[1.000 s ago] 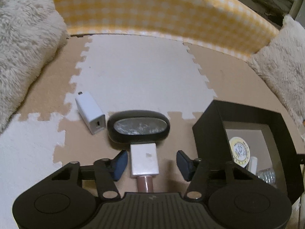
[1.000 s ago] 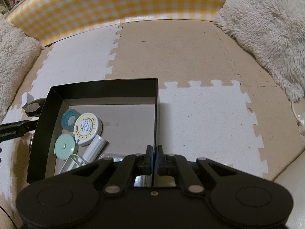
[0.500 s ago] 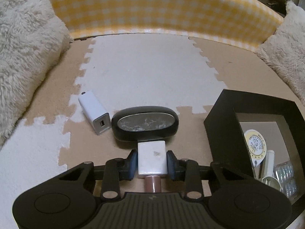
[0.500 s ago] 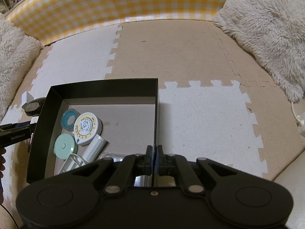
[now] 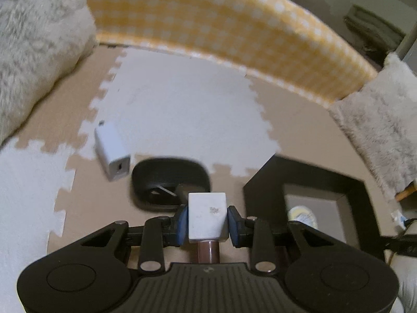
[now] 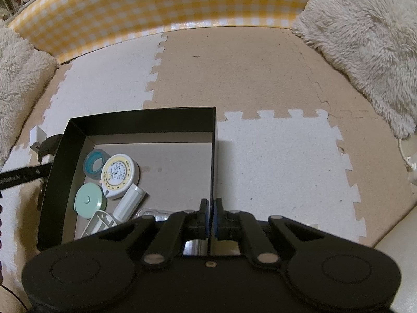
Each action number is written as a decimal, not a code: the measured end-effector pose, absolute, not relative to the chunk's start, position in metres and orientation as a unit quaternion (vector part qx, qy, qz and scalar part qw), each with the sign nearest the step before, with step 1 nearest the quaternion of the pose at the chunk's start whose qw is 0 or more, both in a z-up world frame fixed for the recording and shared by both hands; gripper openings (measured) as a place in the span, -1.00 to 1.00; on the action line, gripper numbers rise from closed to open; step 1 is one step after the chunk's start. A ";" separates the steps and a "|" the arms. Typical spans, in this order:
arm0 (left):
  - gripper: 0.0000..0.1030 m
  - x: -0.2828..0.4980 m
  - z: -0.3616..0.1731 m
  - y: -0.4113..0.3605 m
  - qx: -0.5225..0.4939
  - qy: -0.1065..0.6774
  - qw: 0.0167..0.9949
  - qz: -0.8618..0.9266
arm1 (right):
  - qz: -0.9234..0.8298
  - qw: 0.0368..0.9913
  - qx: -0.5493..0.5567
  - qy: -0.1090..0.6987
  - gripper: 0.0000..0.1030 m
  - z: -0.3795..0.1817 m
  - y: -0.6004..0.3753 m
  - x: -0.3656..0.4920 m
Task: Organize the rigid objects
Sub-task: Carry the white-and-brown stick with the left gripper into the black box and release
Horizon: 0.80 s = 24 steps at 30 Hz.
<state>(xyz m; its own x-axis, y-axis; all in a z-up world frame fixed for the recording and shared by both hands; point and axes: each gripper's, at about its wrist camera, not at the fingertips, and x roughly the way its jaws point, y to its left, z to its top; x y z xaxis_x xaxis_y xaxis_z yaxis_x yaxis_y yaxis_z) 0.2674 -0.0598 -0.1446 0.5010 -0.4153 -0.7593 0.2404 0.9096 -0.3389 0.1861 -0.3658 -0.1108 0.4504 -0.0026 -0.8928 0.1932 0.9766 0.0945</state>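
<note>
My left gripper (image 5: pixel 207 221) is shut on a white block with a brown stem (image 5: pixel 206 208), held just above the mat. Right behind it lies a black oval case (image 5: pixel 166 174), and a white charger (image 5: pixel 112 154) lies to the case's left. The open black box (image 5: pixel 299 180) stands to the right. My right gripper (image 6: pixel 211 208) is shut on the right wall of the black box (image 6: pixel 140 122). In the box lie a yellow-and-white tape measure (image 6: pixel 118 173), a teal tape roll (image 6: pixel 93 164), a mint round case (image 6: pixel 87 200) and a white tube (image 6: pixel 130 200).
Tan and white foam puzzle mats (image 6: pixel 260 78) cover the floor. A yellow checked barrier (image 5: pixel 221 26) closes the far side. Fluffy cushions sit at the left (image 5: pixel 34 39) and right (image 6: pixel 365 39). A white cable (image 6: pixel 406 156) runs at the right edge.
My left gripper's jaws closed on the white block and raised it off the mat, tilting a little. The right gripper and the box stayed still.
</note>
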 end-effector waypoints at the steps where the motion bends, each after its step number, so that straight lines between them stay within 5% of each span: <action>1: -0.36 0.267 -0.141 -0.060 -0.098 0.457 0.862 -0.194 | -0.058 0.847 0.091 0.521 -0.93 -0.111 -0.366 0.186; 15: -0.36 0.252 -0.096 -0.097 -0.123 0.414 0.859 -0.276 | -0.058 0.847 0.092 0.521 -0.92 -0.111 -0.366 0.186; 24: -0.35 0.224 -0.103 -0.155 -0.019 0.423 0.838 -0.343 | -0.058 0.847 0.092 0.521 -0.92 -0.111 -0.365 0.186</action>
<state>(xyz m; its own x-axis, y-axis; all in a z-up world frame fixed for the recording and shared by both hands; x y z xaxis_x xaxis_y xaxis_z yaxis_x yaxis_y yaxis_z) 0.2244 -0.1551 -0.1034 0.4063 -0.5909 -0.6969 0.5596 0.7639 -0.3215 0.1861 -0.3652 -0.1108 0.4508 -0.0023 -0.8926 0.1936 0.9764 0.0952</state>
